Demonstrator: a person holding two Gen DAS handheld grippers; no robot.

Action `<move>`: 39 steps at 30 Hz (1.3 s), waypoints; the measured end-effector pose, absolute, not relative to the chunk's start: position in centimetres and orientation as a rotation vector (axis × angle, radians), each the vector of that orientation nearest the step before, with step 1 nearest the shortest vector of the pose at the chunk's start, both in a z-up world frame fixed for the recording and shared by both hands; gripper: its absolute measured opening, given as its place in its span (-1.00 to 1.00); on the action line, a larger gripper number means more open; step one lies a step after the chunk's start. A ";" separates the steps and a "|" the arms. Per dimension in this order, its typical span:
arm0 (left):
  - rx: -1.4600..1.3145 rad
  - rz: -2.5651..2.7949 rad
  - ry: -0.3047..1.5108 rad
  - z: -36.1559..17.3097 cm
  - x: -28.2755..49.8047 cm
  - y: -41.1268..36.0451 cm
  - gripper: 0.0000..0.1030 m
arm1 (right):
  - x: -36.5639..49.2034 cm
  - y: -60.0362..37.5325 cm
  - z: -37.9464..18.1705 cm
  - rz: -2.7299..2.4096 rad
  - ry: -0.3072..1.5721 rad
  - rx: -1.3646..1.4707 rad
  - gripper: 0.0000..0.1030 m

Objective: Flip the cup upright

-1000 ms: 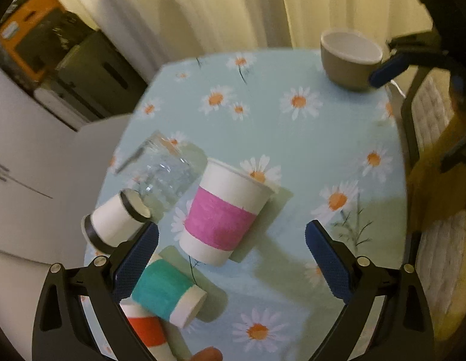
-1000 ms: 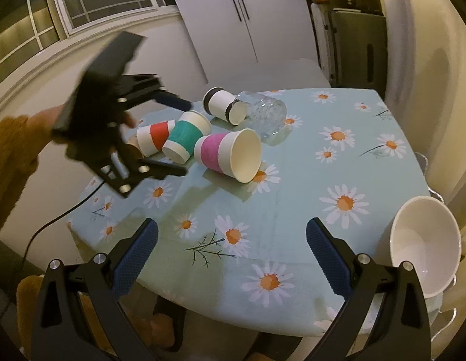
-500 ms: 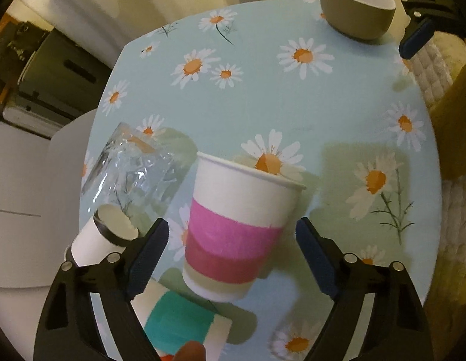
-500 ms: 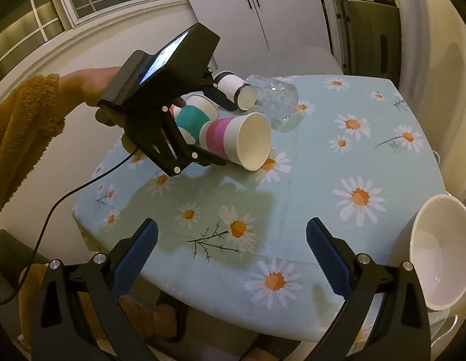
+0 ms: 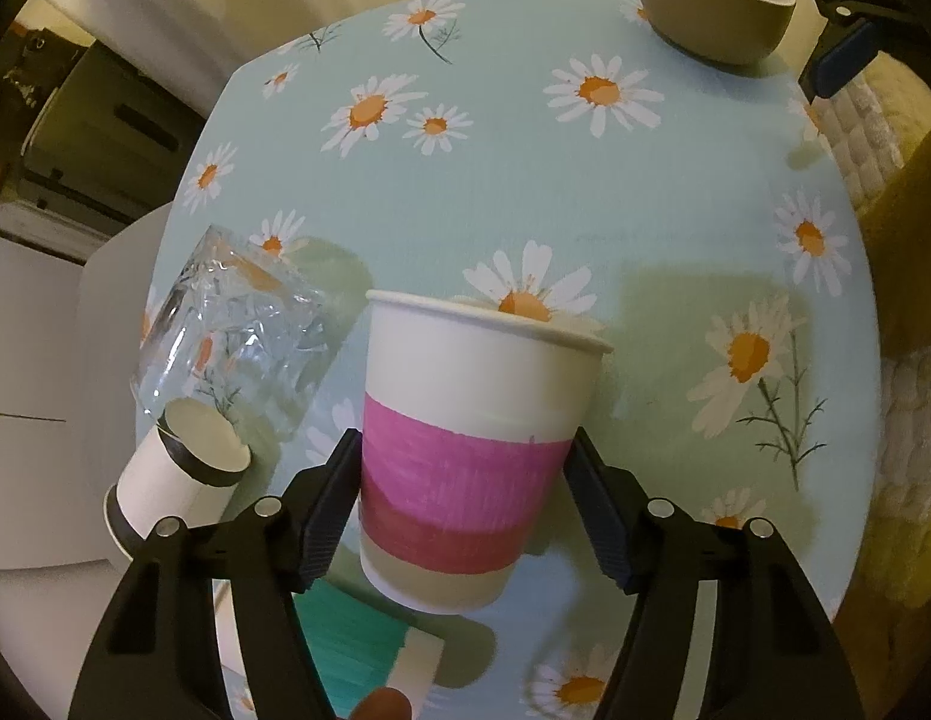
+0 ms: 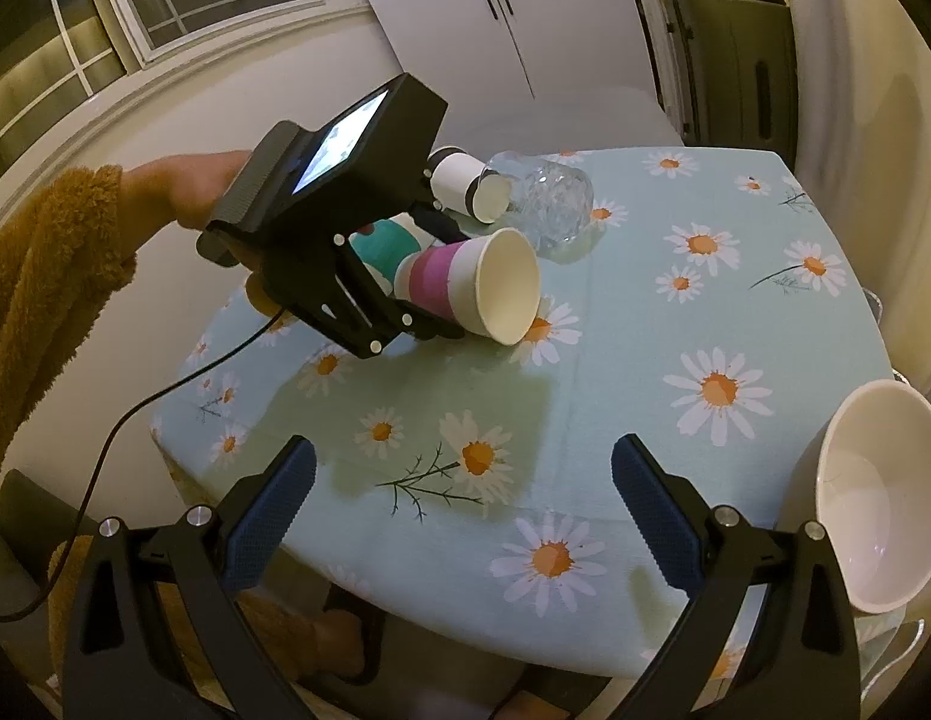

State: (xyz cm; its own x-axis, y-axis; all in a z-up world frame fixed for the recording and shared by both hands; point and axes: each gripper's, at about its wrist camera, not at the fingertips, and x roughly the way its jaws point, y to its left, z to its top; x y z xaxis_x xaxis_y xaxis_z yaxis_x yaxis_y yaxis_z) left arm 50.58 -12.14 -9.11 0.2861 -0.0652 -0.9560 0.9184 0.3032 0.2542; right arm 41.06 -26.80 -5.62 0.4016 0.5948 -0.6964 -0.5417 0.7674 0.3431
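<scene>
A white paper cup with a pink band [image 5: 471, 450] lies on its side on the daisy tablecloth [image 5: 525, 180], its mouth pointing away from my left gripper. My left gripper [image 5: 465, 504] has its blue pads against both sides of the cup's pink band. In the right wrist view the cup [image 6: 471, 285] shows its open mouth, held by the left gripper [image 6: 432, 288] with its rim low over the cloth. My right gripper [image 6: 462, 516] is open and empty above the table's near edge.
A clear glass [image 5: 237, 336], a black-banded white cup [image 5: 177, 480] and a teal cup [image 5: 357, 654] lie on their sides beside the pink cup. A bowl [image 6: 873, 492] stands at the table's edge by my right gripper. A cable [image 6: 105, 438] hangs from the left gripper.
My left gripper has moved in over the pink cup and closed its pads onto the band. The right gripper has stayed open and nearly still.
</scene>
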 end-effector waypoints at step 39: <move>-0.577 -0.071 1.278 -6.0 35.1 3.2 0.26 | 36.3 -21.6 -3.7 0.843 0.995 0.235 0.90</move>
